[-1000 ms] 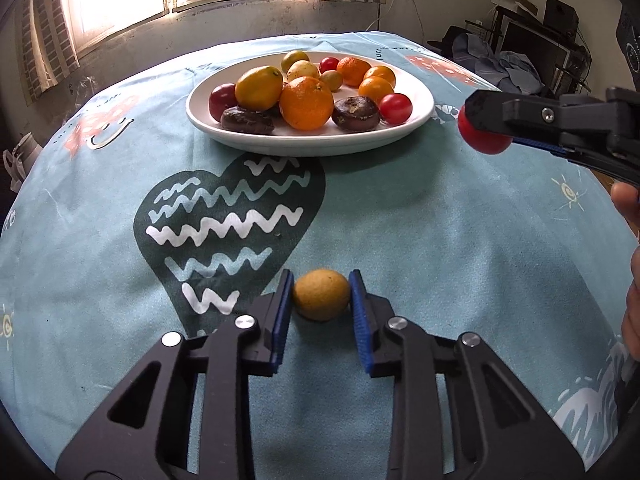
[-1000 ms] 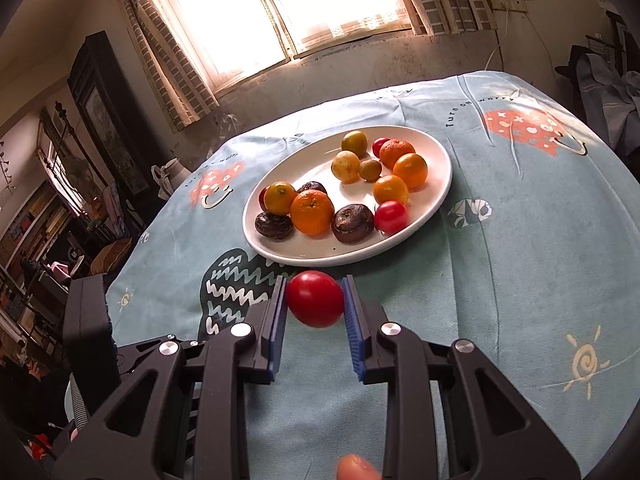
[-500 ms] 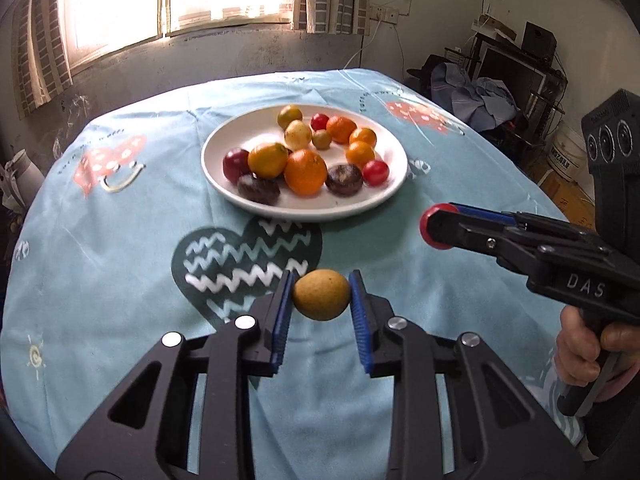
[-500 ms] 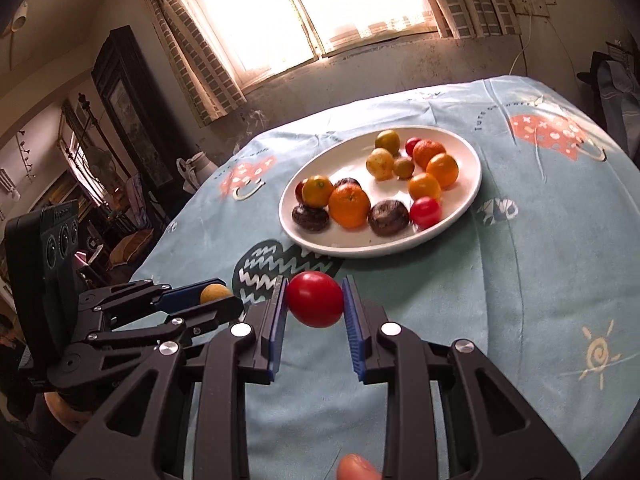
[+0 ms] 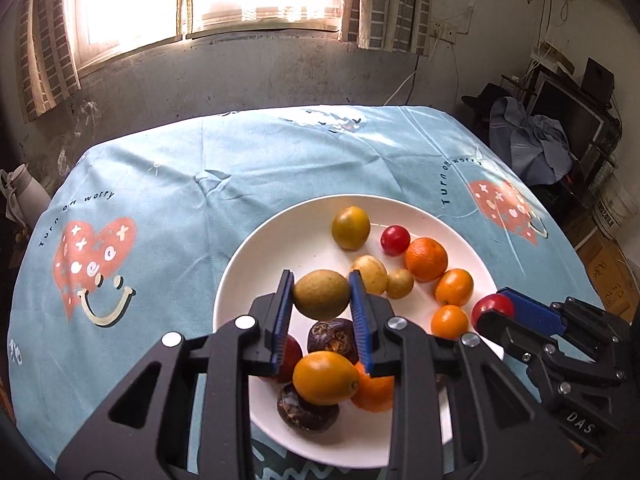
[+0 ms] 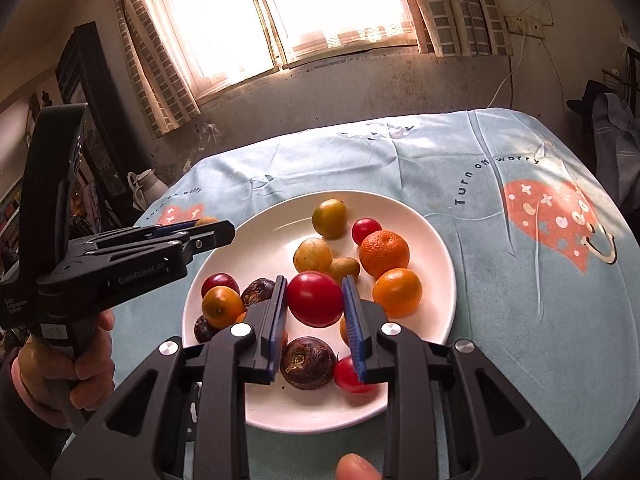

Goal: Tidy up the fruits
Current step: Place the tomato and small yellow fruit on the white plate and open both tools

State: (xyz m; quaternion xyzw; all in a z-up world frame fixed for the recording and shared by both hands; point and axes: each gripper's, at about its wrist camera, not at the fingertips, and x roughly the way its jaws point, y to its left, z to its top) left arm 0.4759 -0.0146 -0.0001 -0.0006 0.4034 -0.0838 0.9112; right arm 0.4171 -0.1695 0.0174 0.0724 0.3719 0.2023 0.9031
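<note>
- Fingers of the left gripper (image 5: 322, 295) are clamping a dull yellow-green fruit (image 5: 321, 294) between their blue pads, drawn in close with only the fruit keeping them apart.
- That fruit is hanging above the left-centre of the white plate (image 5: 256, 264), over a bare patch and clear of the fruits lying below it.
- Beneath those fingers, a dark wrinkled fruit (image 5: 332, 336), a glossy yellow-orange fruit (image 5: 325, 378) and an orange (image 5: 374, 394) are crowding the plate's near side.
- Further right on the plate, more oranges (image 5: 426, 259) and a small red tomato (image 5: 395, 240) are sitting together, some touching.
- Fingers of the right gripper (image 6: 315, 299) are likewise clamping a red tomato (image 6: 315, 299), squeezing it firmly above the plate's middle.
- Below and just beside it, another dark wrinkled fruit (image 6: 307, 362) and a second small tomato (image 6: 352, 374) are resting near the plate's front rim.
- A person's hand (image 6: 86, 356) is gripping the left tool's handle at the far left of the right-hand view.
- The plate is sitting on a worktop covered by a pale blue cloth (image 5: 168, 200) printed with red hearts.
- Judging the step as placing both fruits, each should be lowered onto bare plate before letting go, since round fruit is likely to roll off its neighbours.
- Lowering one at a time is likely keeping the two tools from colliding.
</note>
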